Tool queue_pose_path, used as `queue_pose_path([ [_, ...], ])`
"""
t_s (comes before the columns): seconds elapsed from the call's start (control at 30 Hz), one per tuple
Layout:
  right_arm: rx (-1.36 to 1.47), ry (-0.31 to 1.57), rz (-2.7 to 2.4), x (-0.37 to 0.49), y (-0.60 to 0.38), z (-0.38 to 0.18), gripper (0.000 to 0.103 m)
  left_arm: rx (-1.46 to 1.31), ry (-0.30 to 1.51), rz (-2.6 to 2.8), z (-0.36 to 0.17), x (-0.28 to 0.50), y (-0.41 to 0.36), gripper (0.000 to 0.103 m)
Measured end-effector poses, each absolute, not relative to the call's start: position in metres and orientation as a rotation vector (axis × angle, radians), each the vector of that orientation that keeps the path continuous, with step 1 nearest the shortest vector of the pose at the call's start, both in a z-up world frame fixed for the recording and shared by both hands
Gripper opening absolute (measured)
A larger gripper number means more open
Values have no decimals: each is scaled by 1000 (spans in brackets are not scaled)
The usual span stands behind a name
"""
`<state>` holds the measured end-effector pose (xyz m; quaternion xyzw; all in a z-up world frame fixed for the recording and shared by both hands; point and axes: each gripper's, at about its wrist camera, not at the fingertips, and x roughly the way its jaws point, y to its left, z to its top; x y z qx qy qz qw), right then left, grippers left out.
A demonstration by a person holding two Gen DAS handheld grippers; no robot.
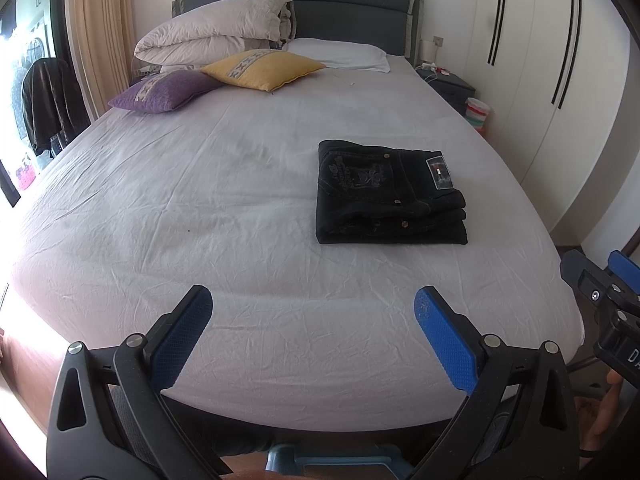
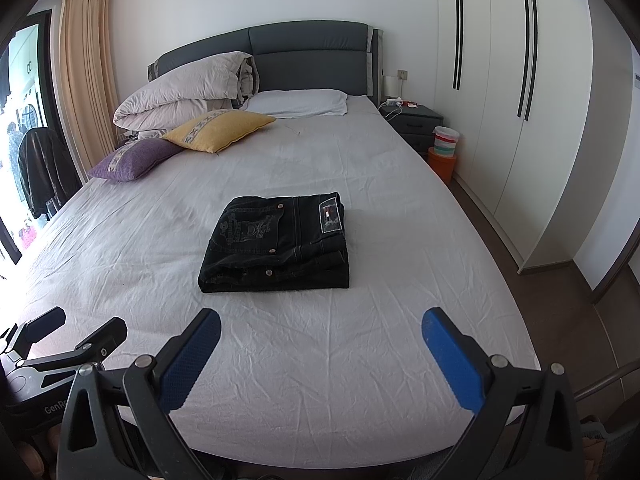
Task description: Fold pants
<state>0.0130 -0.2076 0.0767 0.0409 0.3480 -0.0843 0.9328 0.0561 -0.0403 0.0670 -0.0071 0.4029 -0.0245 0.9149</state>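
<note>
Black pants lie folded into a compact rectangle on the grey bed sheet, back pocket and label patch facing up. In the right wrist view the same pants sit mid-bed. My left gripper hovers open over the foot of the bed, well short of the pants, nothing between its blue pads. My right gripper is open too, held above the near edge of the bed, apart from the pants. The right gripper also shows at the right edge of the left view, and the left gripper at the lower left of the right view.
A rolled duvet, white pillow, yellow cushion and purple cushion lie by the dark headboard. White wardrobes and a nightstand stand to the right. A dark jacket hangs at the left by the window.
</note>
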Motion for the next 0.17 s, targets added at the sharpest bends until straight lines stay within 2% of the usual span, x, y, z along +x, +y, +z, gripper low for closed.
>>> queue_pose_path([
  [0.17,84,713,-173,12,-208,77,103,-15,822,-42,67,54,-39,103],
])
